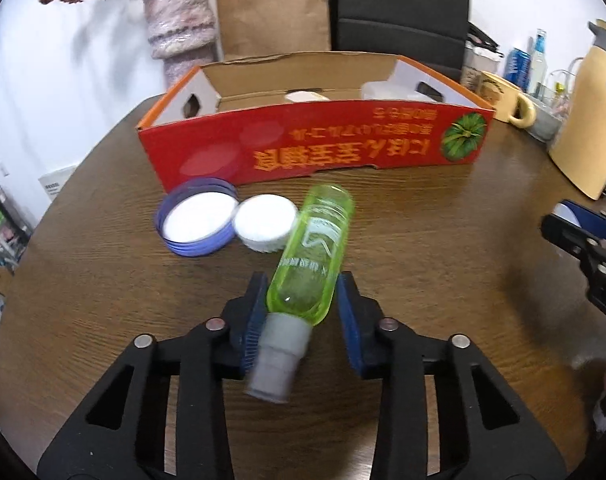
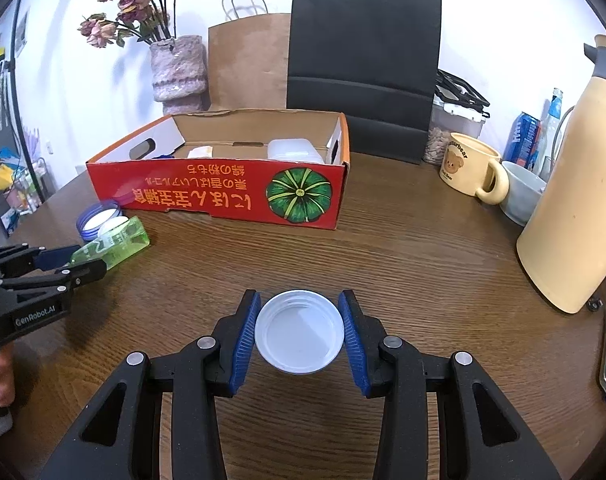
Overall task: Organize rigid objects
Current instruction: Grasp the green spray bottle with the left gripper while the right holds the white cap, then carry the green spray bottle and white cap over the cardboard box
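My left gripper (image 1: 301, 292) is shut on a green bottle (image 1: 315, 256) with a grey cap; the bottle is tilted, its base pointing toward the red cardboard box (image 1: 311, 148). It also shows in the right wrist view (image 2: 111, 242). My right gripper (image 2: 299, 316) is shut on a white lid (image 2: 299, 332), held open side up over the wooden table (image 2: 423, 272). A purple-rimmed lid (image 1: 199, 222) and a white cap (image 1: 265, 222) lie in front of the box. Inside the box (image 2: 223, 188) are a clear plastic container (image 2: 295, 150) and other small items.
A cream thermos (image 2: 575, 200), a bear mug (image 2: 471, 168), a bowl (image 2: 521, 192) and bottles (image 2: 525, 138) stand at the right. A vase of dried flowers (image 2: 179, 68), a brown paper bag (image 2: 249, 60) and a black bag (image 2: 363, 68) stand behind the box.
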Demonstrator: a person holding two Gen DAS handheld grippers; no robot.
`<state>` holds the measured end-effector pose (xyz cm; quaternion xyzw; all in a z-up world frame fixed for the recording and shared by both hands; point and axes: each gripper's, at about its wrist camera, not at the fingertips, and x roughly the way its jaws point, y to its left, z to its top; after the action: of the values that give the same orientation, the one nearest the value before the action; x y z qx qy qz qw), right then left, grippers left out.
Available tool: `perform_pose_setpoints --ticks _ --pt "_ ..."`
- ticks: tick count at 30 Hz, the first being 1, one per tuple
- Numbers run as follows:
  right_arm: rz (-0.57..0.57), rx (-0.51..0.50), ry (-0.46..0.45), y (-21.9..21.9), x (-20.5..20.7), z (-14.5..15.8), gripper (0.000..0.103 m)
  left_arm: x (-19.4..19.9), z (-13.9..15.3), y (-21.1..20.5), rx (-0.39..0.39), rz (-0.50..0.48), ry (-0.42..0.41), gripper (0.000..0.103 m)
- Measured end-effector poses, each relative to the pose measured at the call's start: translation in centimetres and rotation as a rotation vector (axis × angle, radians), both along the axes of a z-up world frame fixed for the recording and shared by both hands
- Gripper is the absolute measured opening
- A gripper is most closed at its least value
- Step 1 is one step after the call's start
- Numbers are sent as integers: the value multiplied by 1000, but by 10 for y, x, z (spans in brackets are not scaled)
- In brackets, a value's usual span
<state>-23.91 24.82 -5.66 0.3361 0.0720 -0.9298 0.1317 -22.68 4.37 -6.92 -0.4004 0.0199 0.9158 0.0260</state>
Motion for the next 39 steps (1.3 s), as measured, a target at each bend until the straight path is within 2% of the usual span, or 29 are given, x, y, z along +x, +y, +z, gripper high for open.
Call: perform_pose_setpoints --ticks 5,8,16,19,28,39 --pt "7 3 -2 -2 0 0 45 -2 -4 12 6 -26 -33 30" --pt "9 6 -5 -2 0 -1 45 -10 -6 13 40 -15 -61 31" --pt "14 12 -8 -4 -1 -1 45 -30 -5 25 64 -10 -71 33" --pt "14 11 -8 -4 -1 -1 45 -31 -5 29 63 -23 -65 30" --pt "12 11 -5 -4 0 -1 45 -26 -4 27 74 -33 -58 29" --pt "-4 0 23 -6 4 3 45 -11 16 24 98 -37 14 28"
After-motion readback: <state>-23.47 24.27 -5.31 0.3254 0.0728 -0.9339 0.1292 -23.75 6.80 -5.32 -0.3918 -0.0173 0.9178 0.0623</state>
